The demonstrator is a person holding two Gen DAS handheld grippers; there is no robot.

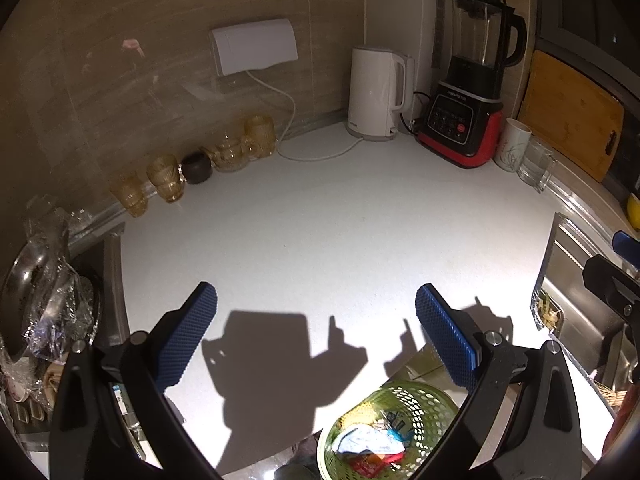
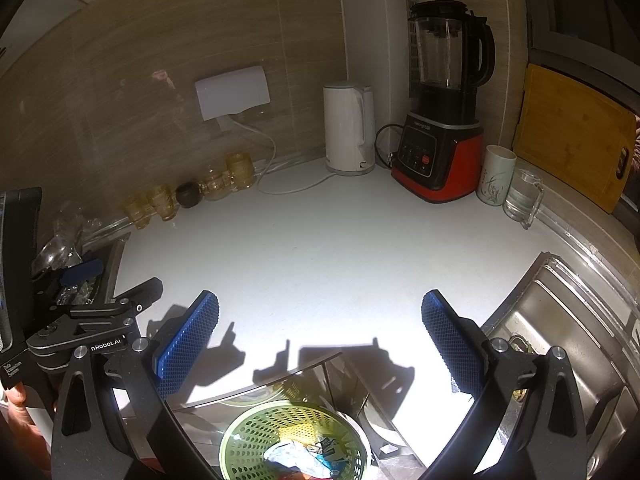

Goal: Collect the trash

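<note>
A green perforated bin (image 1: 420, 400) stands on the floor below the counter's front edge, with crumpled wrappers (image 1: 370, 442) inside. The right wrist view shows the same bin (image 2: 256, 428) and its wrappers (image 2: 304, 456) at the bottom. My left gripper (image 1: 316, 304) is open over the white countertop (image 1: 320, 232), with nothing between its blue pads. My right gripper (image 2: 320, 312) is also open and holds nothing, just above the counter's front edge. The left gripper's body (image 2: 80, 320) shows at the left of the right wrist view.
Along the back wall stand amber glasses (image 1: 164, 178), a dark cup (image 1: 196, 166), a white kettle (image 1: 376, 92), a red-based blender (image 1: 468, 112), a mug (image 1: 512, 144) and a glass jug (image 1: 536, 164). A steel sink (image 2: 560, 344) lies right. Crumpled plastic wrap (image 1: 52, 288) covers dishes on the left.
</note>
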